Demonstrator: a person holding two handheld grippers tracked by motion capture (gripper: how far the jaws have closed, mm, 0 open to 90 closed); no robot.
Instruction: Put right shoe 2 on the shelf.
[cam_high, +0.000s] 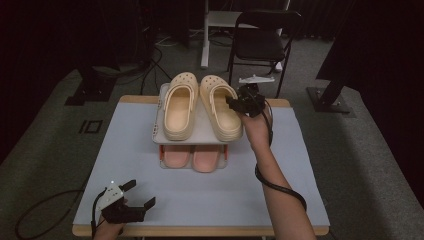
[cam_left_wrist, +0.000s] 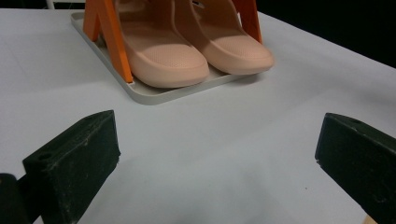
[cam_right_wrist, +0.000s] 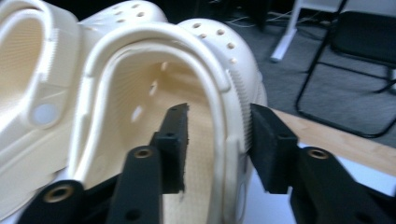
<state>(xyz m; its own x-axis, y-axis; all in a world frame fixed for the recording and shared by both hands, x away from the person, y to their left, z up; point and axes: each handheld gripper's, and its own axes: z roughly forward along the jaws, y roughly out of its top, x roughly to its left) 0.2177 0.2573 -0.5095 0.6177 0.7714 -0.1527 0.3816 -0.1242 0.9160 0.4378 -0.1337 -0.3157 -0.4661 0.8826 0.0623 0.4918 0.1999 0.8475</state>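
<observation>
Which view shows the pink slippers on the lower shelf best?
Left gripper view: the pink slippers sit close and unobstructed on the lower tray. High view shows just their toes under the top shelf.

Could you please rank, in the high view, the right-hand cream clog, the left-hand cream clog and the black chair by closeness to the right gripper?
1. Right-hand cream clog, at the right gripper, top shelf.
2. Left-hand cream clog, one place further left.
3. Black chair, on the floor beyond the table.
</observation>
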